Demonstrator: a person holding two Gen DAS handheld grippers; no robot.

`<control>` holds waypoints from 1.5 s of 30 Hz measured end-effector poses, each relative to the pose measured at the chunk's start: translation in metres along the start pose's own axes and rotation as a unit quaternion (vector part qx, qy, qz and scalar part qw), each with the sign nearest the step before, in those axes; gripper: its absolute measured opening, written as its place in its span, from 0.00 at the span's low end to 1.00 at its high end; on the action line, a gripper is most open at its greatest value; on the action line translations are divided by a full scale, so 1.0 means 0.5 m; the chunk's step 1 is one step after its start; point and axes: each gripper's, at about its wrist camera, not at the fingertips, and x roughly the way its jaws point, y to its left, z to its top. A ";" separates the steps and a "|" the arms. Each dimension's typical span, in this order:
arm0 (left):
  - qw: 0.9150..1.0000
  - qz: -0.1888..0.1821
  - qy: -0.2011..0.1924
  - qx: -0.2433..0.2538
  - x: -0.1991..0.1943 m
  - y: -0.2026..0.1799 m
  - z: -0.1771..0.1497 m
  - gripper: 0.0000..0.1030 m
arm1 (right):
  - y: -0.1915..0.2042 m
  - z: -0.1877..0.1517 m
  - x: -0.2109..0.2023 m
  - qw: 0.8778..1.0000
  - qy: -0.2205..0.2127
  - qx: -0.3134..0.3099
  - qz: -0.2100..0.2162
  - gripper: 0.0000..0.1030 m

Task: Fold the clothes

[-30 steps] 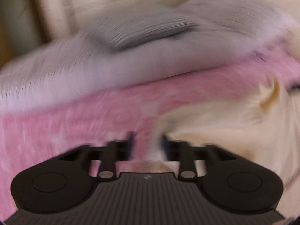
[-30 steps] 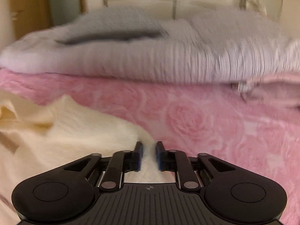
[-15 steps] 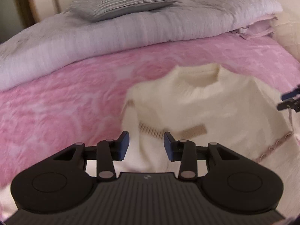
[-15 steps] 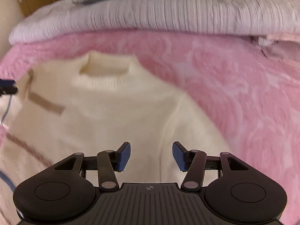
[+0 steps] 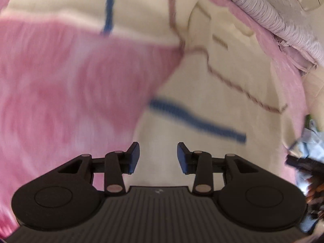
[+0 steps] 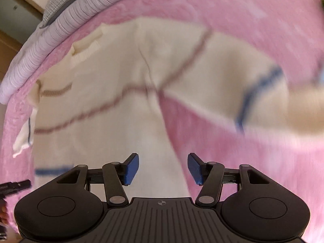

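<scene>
A cream knitted sweater (image 5: 232,77) with thin blue and brown stripes lies spread flat on the pink bedspread (image 5: 70,105), collar toward the pillows. One sleeve (image 5: 81,14) stretches out across the top of the left wrist view. My left gripper (image 5: 158,156) is open above the sweater's lower body, nothing between its blue pads. In the right wrist view the same sweater (image 6: 113,93) fills the middle, its other sleeve (image 6: 253,85) angled off to the right. My right gripper (image 6: 163,169) is open over the hem area, holding nothing. Both views are motion-blurred.
A folded lilac-grey quilt (image 6: 66,30) and a grey pillow (image 6: 54,8) lie along the head of the bed. The quilt's edge (image 5: 269,18) shows top right in the left wrist view. Pink bedspread (image 6: 253,162) surrounds the sweater. The other gripper's tip (image 6: 15,185) shows at the left edge.
Both grippers have pulled back from the collar end toward the sweater's lower body and tilted down. Both were shut one second ago and now stand open. The sweater lies spread flat.
</scene>
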 end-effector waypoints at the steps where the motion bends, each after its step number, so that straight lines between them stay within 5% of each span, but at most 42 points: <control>1: 1.000 0.002 0.006 -0.003 -0.008 0.006 -0.024 0.35 | -0.006 -0.028 -0.012 1.000 0.008 0.005 0.000 0.59; 9: 0.998 0.027 0.056 -0.014 0.009 0.055 -0.142 0.38 | -0.028 -0.222 -0.021 0.995 0.084 0.037 -0.035 0.62; 12: 0.999 0.015 0.040 0.005 0.008 0.053 -0.168 0.35 | -0.020 -0.262 -0.018 0.995 0.069 0.031 -0.060 0.62; 13: 0.999 0.009 0.040 0.012 0.009 0.053 -0.174 0.19 | -0.017 -0.269 -0.020 0.996 0.059 0.027 -0.066 0.51; 14: 0.999 0.003 0.039 0.019 0.009 0.052 -0.180 0.07 | -0.011 -0.272 -0.023 0.996 0.057 0.019 -0.071 0.22; 15: 0.999 -0.003 0.037 0.025 0.008 0.052 -0.185 0.06 | -0.009 -0.275 -0.026 0.996 0.058 0.010 -0.068 0.08; 19: 0.998 -0.026 0.006 0.053 -0.033 0.051 -0.214 0.05 | 0.006 -0.282 -0.056 0.995 0.054 -0.034 -0.073 0.06; 27: 0.999 -0.008 0.025 0.028 -0.027 0.074 -0.258 0.09 | 0.028 -0.277 -0.080 0.988 0.046 -0.040 -0.142 0.10; 29: 1.000 -0.016 0.011 0.018 -0.050 0.077 -0.238 0.12 | 0.040 -0.269 -0.079 0.984 0.044 -0.040 -0.166 0.43; 32: 0.999 -0.019 -0.036 0.006 -0.099 0.099 -0.191 0.23 | 0.057 -0.256 -0.078 0.978 0.038 -0.039 -0.201 0.48; 34: 0.997 -0.012 -0.075 -0.018 -0.117 0.125 -0.145 0.31 | 0.073 -0.217 -0.102 0.978 -0.024 -0.017 -0.204 0.48; 39: 0.974 -0.025 -0.180 -0.135 -0.108 0.201 0.001 0.31 | 0.109 -0.122 -0.083 0.988 -0.048 0.056 -0.138 0.49; 42: 0.949 -0.036 -0.237 -0.204 -0.094 0.260 0.089 0.32 | 0.169 -0.090 -0.052 0.993 -0.066 0.055 -0.084 0.49; 45: 0.923 -0.031 -0.277 -0.265 -0.072 0.327 0.164 0.32 | 0.227 -0.077 -0.010 0.996 -0.050 0.006 -0.078 0.49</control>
